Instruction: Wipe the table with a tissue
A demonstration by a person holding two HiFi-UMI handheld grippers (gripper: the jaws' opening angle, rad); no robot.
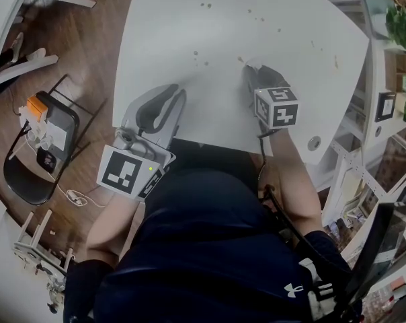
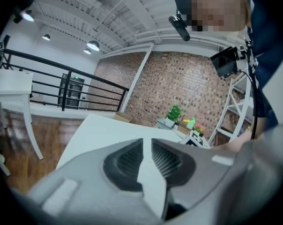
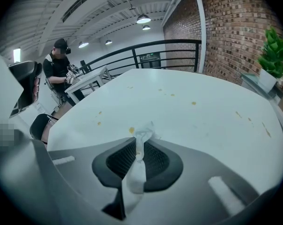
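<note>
The white table (image 1: 216, 106) carries several small brown stains (image 1: 204, 6) across its far half. My right gripper (image 1: 249, 69) points steeply down onto the table's middle and is shut on a white tissue (image 3: 142, 138). In the right gripper view (image 3: 140, 143) the tissue's crumpled tip touches the tabletop beside a yellowish spot (image 3: 131, 131). My left gripper (image 1: 177, 93) lies low over the table's near left edge. In the left gripper view (image 2: 147, 143) its jaws stand shut, and nothing shows between them.
A dark chair (image 1: 35, 155) with small items on it stands on the wooden floor at the left. White shelving (image 1: 364, 120) borders the table's right side, with a potted plant (image 3: 274, 55) nearby. A person (image 3: 57, 67) stands at another table far off.
</note>
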